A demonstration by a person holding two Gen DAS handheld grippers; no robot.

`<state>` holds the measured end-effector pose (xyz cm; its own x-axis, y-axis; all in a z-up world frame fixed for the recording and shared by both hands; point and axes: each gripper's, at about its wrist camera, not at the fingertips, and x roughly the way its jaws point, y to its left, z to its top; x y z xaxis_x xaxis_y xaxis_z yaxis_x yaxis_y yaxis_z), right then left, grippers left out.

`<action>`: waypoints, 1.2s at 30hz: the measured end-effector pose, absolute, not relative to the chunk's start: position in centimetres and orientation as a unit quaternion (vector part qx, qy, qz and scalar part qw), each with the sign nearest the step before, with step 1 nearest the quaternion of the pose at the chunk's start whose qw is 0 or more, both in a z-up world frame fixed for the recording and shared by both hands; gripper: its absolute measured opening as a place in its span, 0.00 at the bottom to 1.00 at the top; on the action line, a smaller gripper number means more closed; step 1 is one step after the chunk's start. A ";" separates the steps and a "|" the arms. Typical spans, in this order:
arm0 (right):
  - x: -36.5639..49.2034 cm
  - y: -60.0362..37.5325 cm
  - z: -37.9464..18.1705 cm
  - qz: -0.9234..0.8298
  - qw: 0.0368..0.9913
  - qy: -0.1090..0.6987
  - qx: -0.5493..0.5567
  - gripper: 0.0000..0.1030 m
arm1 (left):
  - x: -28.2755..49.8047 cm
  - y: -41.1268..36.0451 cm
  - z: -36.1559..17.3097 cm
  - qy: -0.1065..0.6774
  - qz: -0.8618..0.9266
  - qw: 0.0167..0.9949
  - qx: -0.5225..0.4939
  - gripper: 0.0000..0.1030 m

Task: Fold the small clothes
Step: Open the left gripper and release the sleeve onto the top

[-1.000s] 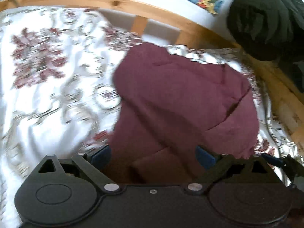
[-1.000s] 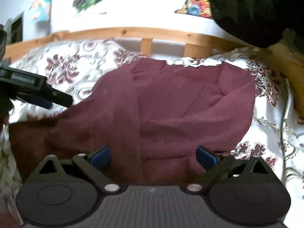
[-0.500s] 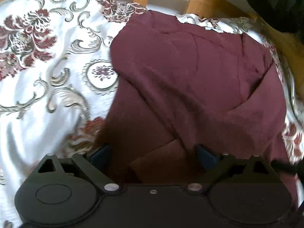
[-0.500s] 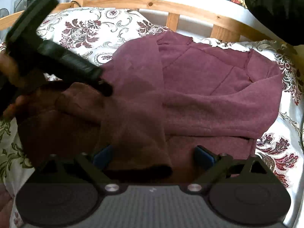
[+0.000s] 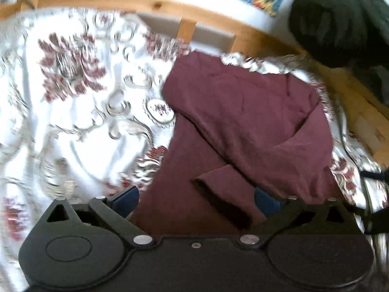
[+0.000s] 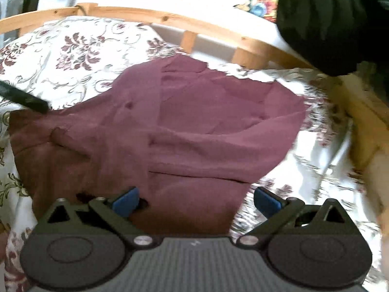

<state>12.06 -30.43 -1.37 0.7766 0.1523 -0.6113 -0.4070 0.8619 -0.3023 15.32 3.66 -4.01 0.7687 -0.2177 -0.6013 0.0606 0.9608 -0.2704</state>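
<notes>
A maroon long-sleeved top (image 5: 245, 126) lies on a white floral bedspread (image 5: 80, 121), sleeves folded in across its body; it also shows in the right wrist view (image 6: 184, 136). One sleeve cuff (image 5: 218, 194) lies between my left gripper's (image 5: 197, 200) open jaws, which hold nothing. My right gripper (image 6: 197, 199) is open and empty above the top's near hem. The left gripper's finger tip (image 6: 24, 98) shows at the left edge of the right wrist view, beside the top's left corner.
A wooden slatted bed frame (image 6: 189, 36) runs along the far and right side. A dark green bundle of cloth (image 6: 328, 22) sits at the upper right by the frame. The bedspread (image 6: 73, 48) stretches left of the top.
The left gripper has pulled back from over the top, leaving the folded sleeve lying on it. Both cameras have tilted up, showing more of the bed frame and the wall.
</notes>
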 end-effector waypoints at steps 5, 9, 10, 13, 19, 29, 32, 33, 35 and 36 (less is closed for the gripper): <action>8.6 -31.7 -0.3 0.148 0.913 0.305 -0.229 0.99 | 11.2 4.6 -3.0 0.312 -0.105 0.942 -0.065 0.99; 5.5 -30.3 -1.4 0.166 0.888 0.316 -0.291 0.99 | 9.6 3.9 -3.2 0.323 -0.130 0.937 0.011 0.99; 4.8 -29.7 -2.1 0.172 0.875 0.321 -0.319 0.99 | 9.4 3.7 -3.4 0.327 -0.139 0.934 0.029 0.99; 3.7 -28.0 -4.2 0.181 0.840 0.327 -0.394 0.99 | 9.1 2.8 -4.3 0.345 -0.161 0.921 0.087 0.99; 4.8 -26.6 -6.0 0.173 0.825 0.346 -0.411 0.99 | 10.5 1.6 -6.6 0.385 -0.152 0.894 0.173 0.99; 7.3 -29.2 -5.5 0.151 0.864 0.380 -0.295 0.99 | 10.9 -1.5 -7.6 0.300 -0.123 0.865 0.383 1.00; 7.1 -28.9 -5.5 0.136 0.872 0.360 -0.304 0.99 | 10.6 -2.4 -7.9 0.272 -0.126 0.850 0.433 0.99; 6.9 -28.7 -5.5 0.131 0.873 0.351 -0.311 0.99 | 10.6 -2.5 -7.9 0.266 -0.124 0.849 0.440 0.97; 7.0 -28.6 -5.7 0.124 0.875 0.333 -0.329 0.99 | 10.8 -2.6 -7.7 0.261 -0.121 0.850 0.441 0.89; 6.9 -28.4 -5.7 0.123 0.875 0.326 -0.337 0.98 | 10.9 -2.5 -7.5 0.261 -0.122 0.852 0.437 0.82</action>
<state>6.90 -28.42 -5.71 0.7573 -0.0038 -0.6531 -0.4354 0.7424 -0.5091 10.87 -2.53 -7.53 0.8339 0.0208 -0.5515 0.4355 0.5890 0.6807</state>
